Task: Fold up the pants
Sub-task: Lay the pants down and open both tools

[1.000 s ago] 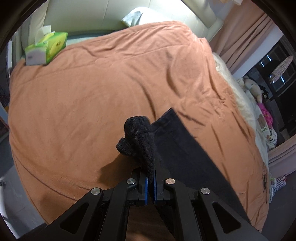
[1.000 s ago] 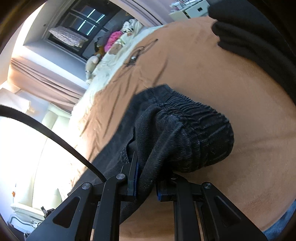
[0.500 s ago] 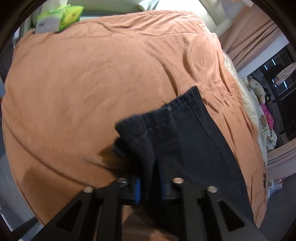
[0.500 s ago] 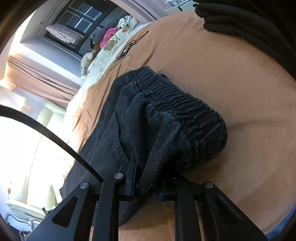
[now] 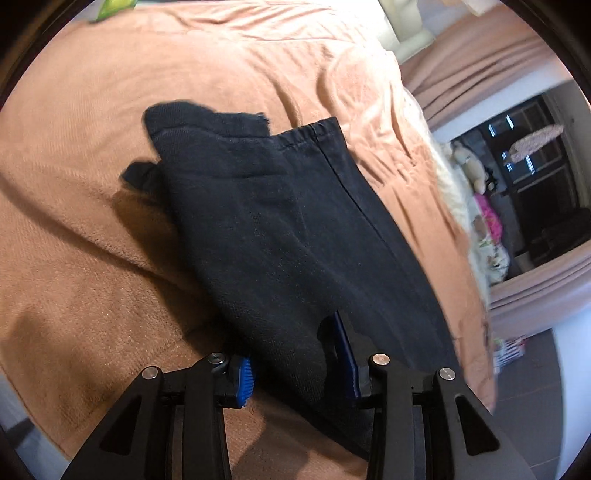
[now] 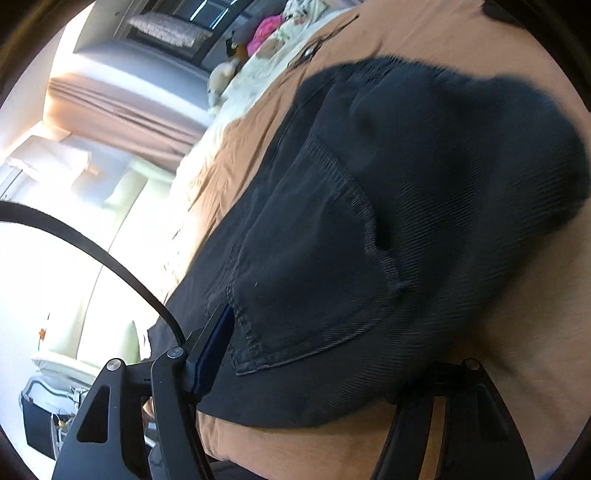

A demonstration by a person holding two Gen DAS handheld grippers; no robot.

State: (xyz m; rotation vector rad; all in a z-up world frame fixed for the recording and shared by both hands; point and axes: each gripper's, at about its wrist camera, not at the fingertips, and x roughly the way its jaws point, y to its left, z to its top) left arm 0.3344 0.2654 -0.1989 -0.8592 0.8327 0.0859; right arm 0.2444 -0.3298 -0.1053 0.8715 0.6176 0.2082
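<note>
Black pants (image 5: 280,229) lie on an orange blanket (image 5: 184,66), one leg folded over the other, with the cuffs at the far end. My left gripper (image 5: 295,365) is open; its blue pads stand on either side of the leg cloth, apart from it. In the right wrist view the waist end with a back pocket (image 6: 332,258) lies on the blanket. My right gripper (image 6: 325,369) is open wide with the waist cloth lying between its fingers.
The orange blanket (image 6: 517,350) covers a bed. A cream pillow (image 5: 402,26) lies at the head. Pink curtains (image 5: 480,66), stuffed toys (image 5: 469,166) and a dark window are on the right. A black cable (image 6: 92,243) crosses the right wrist view.
Both grippers were shut on the pants and have opened. The cuff end and the waist end have dropped flat onto the blanket. The left gripper has moved forward and down.
</note>
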